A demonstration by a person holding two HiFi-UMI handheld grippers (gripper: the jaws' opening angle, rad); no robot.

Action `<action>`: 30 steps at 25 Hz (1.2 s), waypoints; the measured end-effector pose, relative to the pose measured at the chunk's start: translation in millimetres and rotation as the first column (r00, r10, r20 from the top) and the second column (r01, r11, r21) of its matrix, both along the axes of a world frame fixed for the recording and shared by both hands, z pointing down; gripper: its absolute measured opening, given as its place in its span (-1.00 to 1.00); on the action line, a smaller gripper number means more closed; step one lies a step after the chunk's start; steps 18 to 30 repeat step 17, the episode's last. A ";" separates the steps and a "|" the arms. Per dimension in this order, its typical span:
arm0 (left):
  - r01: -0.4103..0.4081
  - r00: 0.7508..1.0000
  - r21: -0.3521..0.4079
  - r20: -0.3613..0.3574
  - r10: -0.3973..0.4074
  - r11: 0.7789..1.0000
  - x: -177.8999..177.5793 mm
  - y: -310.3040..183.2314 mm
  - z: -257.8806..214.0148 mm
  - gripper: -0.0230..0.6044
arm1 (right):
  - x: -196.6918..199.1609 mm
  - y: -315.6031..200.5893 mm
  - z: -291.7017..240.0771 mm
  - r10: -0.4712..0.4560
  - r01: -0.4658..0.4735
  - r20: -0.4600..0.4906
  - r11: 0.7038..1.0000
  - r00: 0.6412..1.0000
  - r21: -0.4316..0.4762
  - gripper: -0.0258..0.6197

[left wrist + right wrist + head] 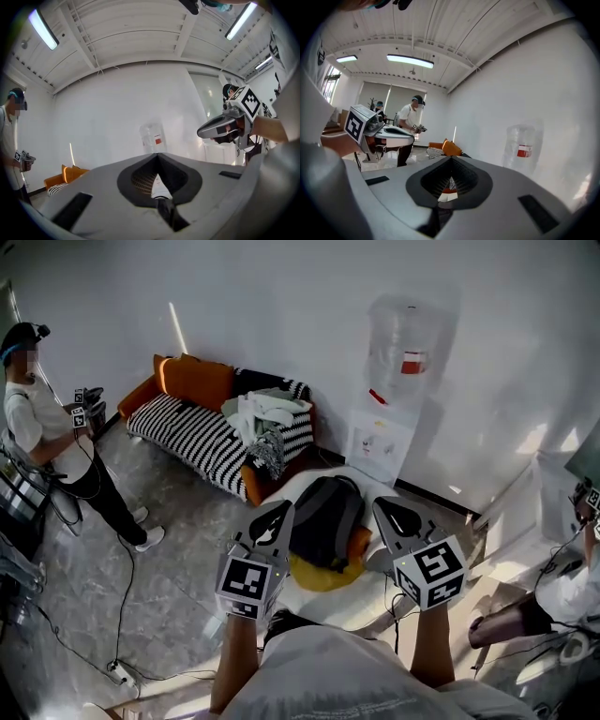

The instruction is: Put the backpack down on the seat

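Grey tips pressed together, the left claw (279,512) grips nothing, and the right claw (386,507) is likewise closed and empty. Between the two claws and below them lies the dark backpack (326,519). It seems to rest already on the pale seat (361,601), over a yellow cushion (314,576) just beneath the left claw. To finish well, I judge that both claws should stay clear of the straps so nothing snags. It is also worth checking that the pack sits centred rather than hanging off the near edge. Beyond the claws stands a water dispenser (382,442) against the wall.
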State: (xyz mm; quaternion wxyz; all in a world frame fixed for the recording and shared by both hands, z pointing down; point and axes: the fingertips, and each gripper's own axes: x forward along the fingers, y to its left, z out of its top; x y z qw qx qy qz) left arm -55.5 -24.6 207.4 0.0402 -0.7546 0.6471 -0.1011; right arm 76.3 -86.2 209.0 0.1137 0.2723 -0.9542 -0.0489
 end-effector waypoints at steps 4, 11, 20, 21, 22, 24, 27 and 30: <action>0.006 1.000 -0.015 0.000 -0.006 1.000 -2.8 -4.0 3.1 -0.90 | 0.3 -7.3 5.6 0.006 -0.006 -0.005 1.000 1.000 -0.019 -0.91; 0.011 1.000 -0.050 0.001 -0.011 0.999 -3.0 -11.2 12.0 -0.90 | 2.4 -19.2 20.0 0.020 -0.021 -0.030 0.999 0.999 -0.032 -0.91; 0.018 1.000 -0.061 0.002 -0.018 0.998 -7.6 -22.3 13.5 -0.90 | 1.2 -32.7 27.0 0.020 -0.022 -0.036 0.998 0.999 -0.051 -0.91; 0.018 1.000 -0.061 0.002 -0.018 0.998 -7.6 -22.3 13.5 -0.90 | 1.2 -32.7 27.0 0.020 -0.022 -0.036 0.998 0.999 -0.051 -0.91; 0.018 1.000 -0.061 0.002 -0.018 0.998 -7.6 -22.3 13.5 -0.90 | 1.2 -32.7 27.0 0.020 -0.022 -0.036 0.998 0.999 -0.051 -0.91; 0.018 1.000 -0.061 0.002 -0.018 0.998 -7.6 -22.3 13.5 -0.90 | 1.2 -32.7 27.0 0.020 -0.022 -0.036 0.998 0.999 -0.051 -0.91; 0.018 1.000 -0.061 0.002 -0.018 0.998 -7.6 -22.3 13.5 -0.90 | 1.2 -32.7 27.0 0.020 -0.022 -0.036 0.998 0.999 -0.051 -0.91; 0.018 1.000 -0.061 0.002 -0.018 0.998 -7.6 -22.3 13.5 -0.90 | 1.2 -32.7 27.0 0.020 -0.022 -0.036 0.998 0.999 -0.051 -0.91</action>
